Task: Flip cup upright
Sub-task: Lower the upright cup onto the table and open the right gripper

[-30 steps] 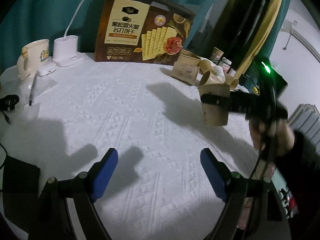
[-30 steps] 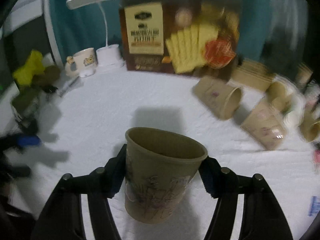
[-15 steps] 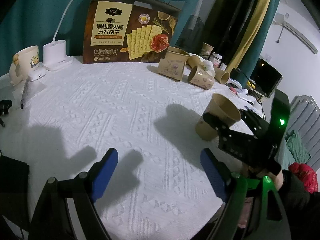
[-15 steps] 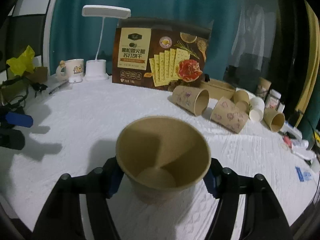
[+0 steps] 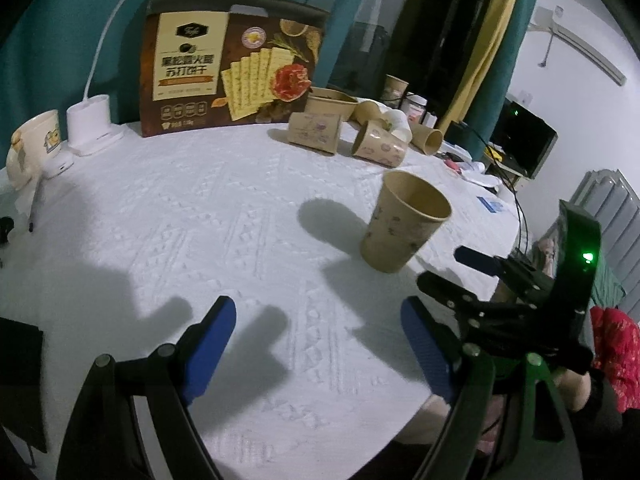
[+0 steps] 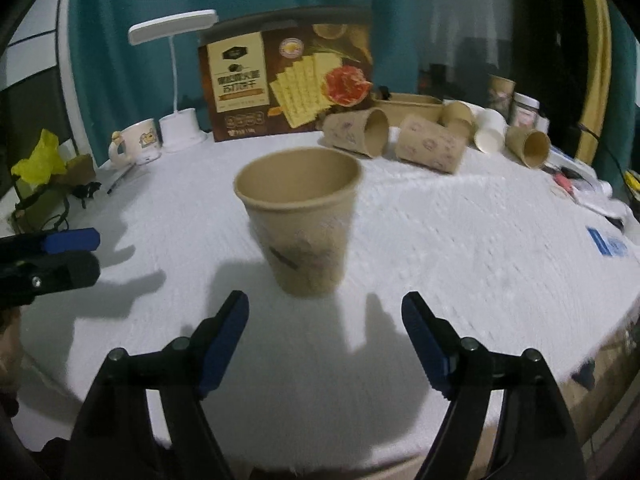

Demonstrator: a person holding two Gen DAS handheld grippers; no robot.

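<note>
A tan paper cup (image 6: 298,222) stands upright, mouth up, on the white tablecloth (image 6: 460,248). It also shows in the left wrist view (image 5: 402,226). My right gripper (image 6: 324,316) is open and empty, just short of the cup, with its blue fingers apart on either side. It also shows in the left wrist view (image 5: 452,270), at the right of the cup. My left gripper (image 5: 316,320) is open and empty, low over the cloth, to the left of the cup and well apart from it.
Several paper cups (image 6: 432,142) lie on their sides at the back of the table. A cracker box (image 5: 236,64), a white desk lamp (image 5: 90,124) and a mug (image 5: 34,148) stand along the back left. The table's edge runs close on the right.
My right gripper has set the cup upright on the cloth, opened, and pulled back from it. My left gripper has stayed open and low.
</note>
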